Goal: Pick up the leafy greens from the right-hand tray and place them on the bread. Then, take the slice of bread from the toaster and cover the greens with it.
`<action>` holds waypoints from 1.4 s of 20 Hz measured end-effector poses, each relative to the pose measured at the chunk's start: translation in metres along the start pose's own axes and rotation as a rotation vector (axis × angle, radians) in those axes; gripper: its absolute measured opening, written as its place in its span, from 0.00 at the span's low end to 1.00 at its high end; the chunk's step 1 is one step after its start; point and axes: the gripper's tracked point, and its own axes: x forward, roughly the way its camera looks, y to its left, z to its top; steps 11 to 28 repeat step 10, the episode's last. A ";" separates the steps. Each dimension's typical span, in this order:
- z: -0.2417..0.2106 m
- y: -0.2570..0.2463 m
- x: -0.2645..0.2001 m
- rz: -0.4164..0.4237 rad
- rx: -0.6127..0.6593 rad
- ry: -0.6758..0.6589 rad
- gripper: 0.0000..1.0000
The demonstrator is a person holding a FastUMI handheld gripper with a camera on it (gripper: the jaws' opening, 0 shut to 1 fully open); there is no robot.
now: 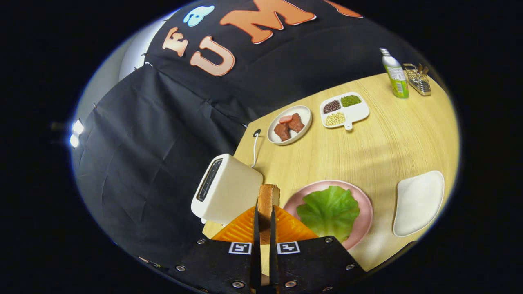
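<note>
My gripper (266, 212) is shut on a slice of bread (269, 197), held on edge between both fingers above the table. Just to its left stands the white toaster (229, 190), its slot showing dark. Right of the fingers lies a pink plate (361, 204) with a green lettuce leaf (330, 210) spread over it; whatever lies under the leaf is hidden. Further right sits a white tray (419, 202) with nothing on it.
At the back of the wooden table (367, 151) are a plate of meat pieces (289, 124), a divided dish of beans (344, 109), a green bottle (395, 74) and a wire rack (419, 79). The toaster's cord (255, 147) runs back to the table edge.
</note>
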 end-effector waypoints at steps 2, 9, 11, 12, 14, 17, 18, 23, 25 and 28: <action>-0.006 -0.013 0.001 -0.012 0.012 0.006 0.08; -0.020 -0.063 0.006 -0.066 0.033 0.030 0.08; -0.023 -0.070 0.006 -0.084 0.014 0.033 0.08; -0.023 -0.070 0.006 -0.084 0.014 0.033 0.08; -0.023 -0.070 0.006 -0.084 0.014 0.033 0.08; -0.023 -0.070 0.006 -0.084 0.014 0.033 0.08; -0.023 -0.070 0.006 -0.084 0.014 0.033 0.08; -0.023 -0.070 0.006 -0.084 0.014 0.033 0.08; -0.023 -0.070 0.006 -0.084 0.014 0.033 0.08; -0.023 -0.070 0.006 -0.084 0.014 0.033 0.08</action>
